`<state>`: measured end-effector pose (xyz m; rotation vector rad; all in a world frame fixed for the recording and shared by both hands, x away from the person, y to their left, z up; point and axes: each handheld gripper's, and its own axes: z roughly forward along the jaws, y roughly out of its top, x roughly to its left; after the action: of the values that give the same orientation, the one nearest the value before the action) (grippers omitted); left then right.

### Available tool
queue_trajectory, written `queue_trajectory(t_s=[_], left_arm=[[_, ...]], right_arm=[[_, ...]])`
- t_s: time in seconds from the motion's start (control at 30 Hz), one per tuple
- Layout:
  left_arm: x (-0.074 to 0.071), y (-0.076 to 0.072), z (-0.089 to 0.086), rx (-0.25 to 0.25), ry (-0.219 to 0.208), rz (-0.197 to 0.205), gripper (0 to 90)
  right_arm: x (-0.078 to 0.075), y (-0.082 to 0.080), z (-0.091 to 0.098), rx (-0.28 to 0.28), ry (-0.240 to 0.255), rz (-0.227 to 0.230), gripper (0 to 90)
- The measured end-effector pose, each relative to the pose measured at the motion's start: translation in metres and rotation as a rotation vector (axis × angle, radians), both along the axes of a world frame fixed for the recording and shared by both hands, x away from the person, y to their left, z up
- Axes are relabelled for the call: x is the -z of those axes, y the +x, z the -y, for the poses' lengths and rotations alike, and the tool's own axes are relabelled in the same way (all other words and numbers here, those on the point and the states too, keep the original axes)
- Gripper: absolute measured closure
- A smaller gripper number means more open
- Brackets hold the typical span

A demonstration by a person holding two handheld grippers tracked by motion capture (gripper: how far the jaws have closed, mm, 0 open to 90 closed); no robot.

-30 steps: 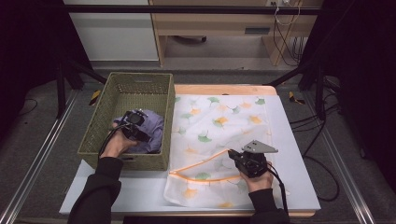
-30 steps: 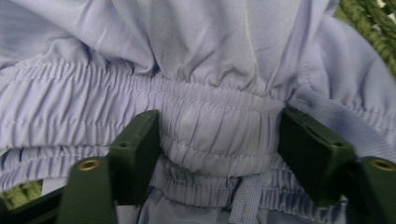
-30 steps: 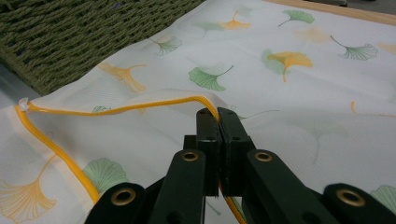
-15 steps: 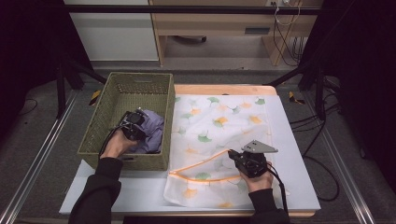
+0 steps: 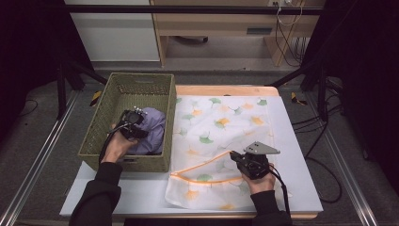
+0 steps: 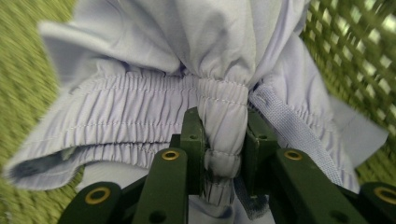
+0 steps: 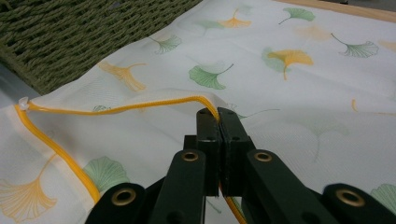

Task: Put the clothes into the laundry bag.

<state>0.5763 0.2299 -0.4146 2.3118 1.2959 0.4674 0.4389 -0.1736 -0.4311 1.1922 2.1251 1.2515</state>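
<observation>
My left gripper [image 6: 223,140] has just been closing, and its jaws now pinch a bunched fold of the lavender garment's [image 6: 187,42] gathered elastic waistband; the cloth is squeezed into a tight column between the pads. From above, that gripper [image 5: 133,123] sits inside the green woven basket [image 5: 141,84], low against the garment [image 5: 153,129], which lies heaped at the basket's near right corner. A second ago these jaws stood wide over the cloth, so the grab is the change: I judge the garment is now mine to lift out.

My right gripper [image 7: 218,119] is clamped tight on the orange-trimmed rim of the ginkgo-print mesh laundry bag [image 7: 289,102], holding the top layer up so the mouth gapes toward the basket. In the high view that gripper [image 5: 237,157] rests near the bag's [image 5: 221,122] front opening, on the table [image 5: 301,141] just right of the basket. The next step, as I read it, is carrying the garment across into that opening.
</observation>
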Motion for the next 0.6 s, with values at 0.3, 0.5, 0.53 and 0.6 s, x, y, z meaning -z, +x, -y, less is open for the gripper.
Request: queue_trajectory(t_s=[0.3, 0.5, 0.53, 0.6], left_arm=[[-0.015, -0.013, -0.009, -0.031, -0.089, 0.194, 72.8], [-0.024, -0.022, -0.015, -0.055, -0.144, 0.319, 72.8], [-0.025, -0.023, -0.016, -0.061, -0.152, 0.337, 72.8], [-0.028, -0.025, -0.017, -0.07, -0.164, 0.369, 72.8]], right_arm=[[0.0, 0.0, 0.0, 0.002, 0.001, -0.003, 88.5], [0.0, 0.0, 0.0, -0.003, 0.004, 0.0, 88.6], [0.0, 0.0, 0.0, -0.002, 0.004, -0.001, 88.6], [0.0, 0.0, 0.0, -0.003, 0.004, 0.0, 88.6]])
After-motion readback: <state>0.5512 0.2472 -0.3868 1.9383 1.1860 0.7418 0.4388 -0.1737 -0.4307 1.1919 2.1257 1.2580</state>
